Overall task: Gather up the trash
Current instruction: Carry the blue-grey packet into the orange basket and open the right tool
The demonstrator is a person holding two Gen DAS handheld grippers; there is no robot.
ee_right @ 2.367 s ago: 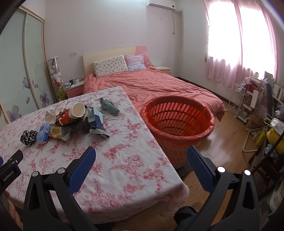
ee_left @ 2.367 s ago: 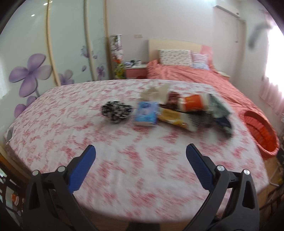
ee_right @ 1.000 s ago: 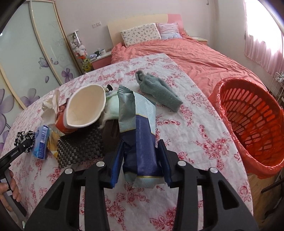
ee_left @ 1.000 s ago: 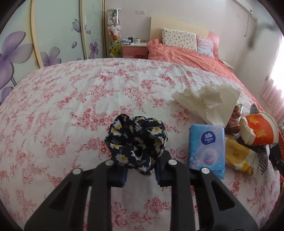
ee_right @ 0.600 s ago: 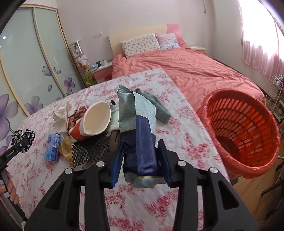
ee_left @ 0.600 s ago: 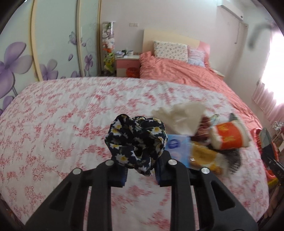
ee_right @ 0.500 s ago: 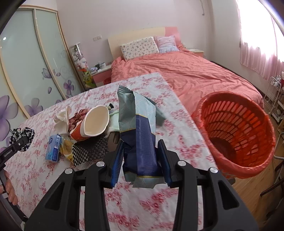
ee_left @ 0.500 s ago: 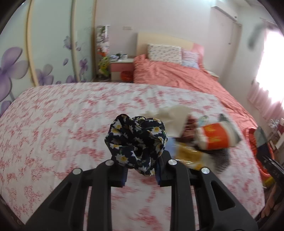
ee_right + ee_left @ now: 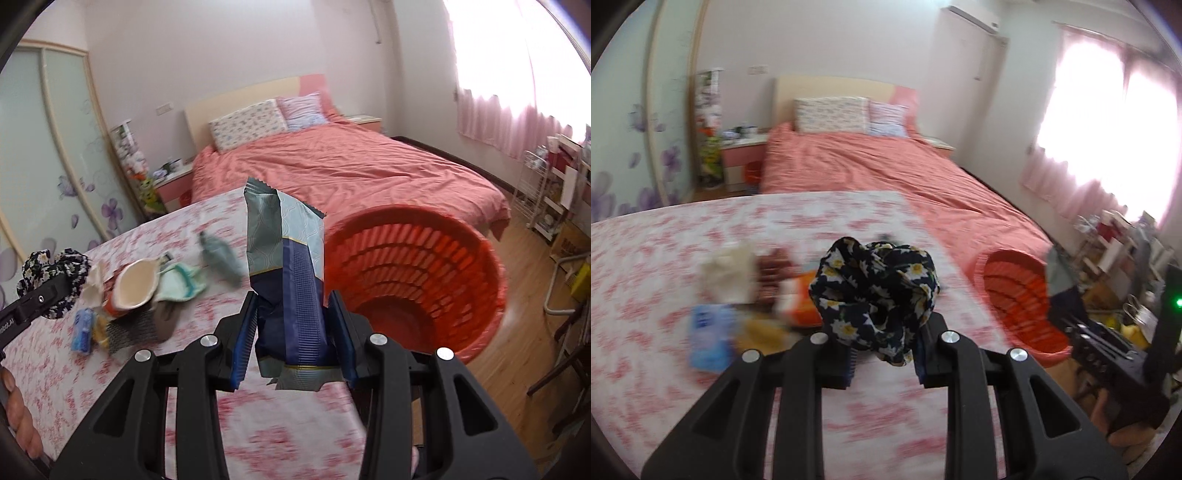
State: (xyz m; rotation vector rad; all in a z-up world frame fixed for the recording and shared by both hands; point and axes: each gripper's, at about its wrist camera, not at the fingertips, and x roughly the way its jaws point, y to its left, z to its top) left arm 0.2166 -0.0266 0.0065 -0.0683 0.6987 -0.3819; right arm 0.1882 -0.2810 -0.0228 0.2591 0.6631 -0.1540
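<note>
My left gripper (image 9: 882, 354) is clenched on a scrunchie (image 9: 875, 295), a soft, ruffled dark fabric ring with daisy print, bunched at centre frame above the flowered tablecloth (image 9: 665, 258). My right gripper (image 9: 293, 332) grips a wrapper (image 9: 288, 280), crinkly foil, flat and oblong, its long axis upright with the serrated teal end pointing up and the ribbed navy part between the pads. The basket (image 9: 424, 273), orange slatted plastic and round, fills the right centre of the right view, just beyond the wrapper. Left of it lie a paper cup (image 9: 135, 286), a tissue pack (image 9: 83, 330) and a black mesh piece (image 9: 129, 332). Compared with half a second ago, both views have swung toward the basket, which now looms larger, and the left view is blurred.
</note>
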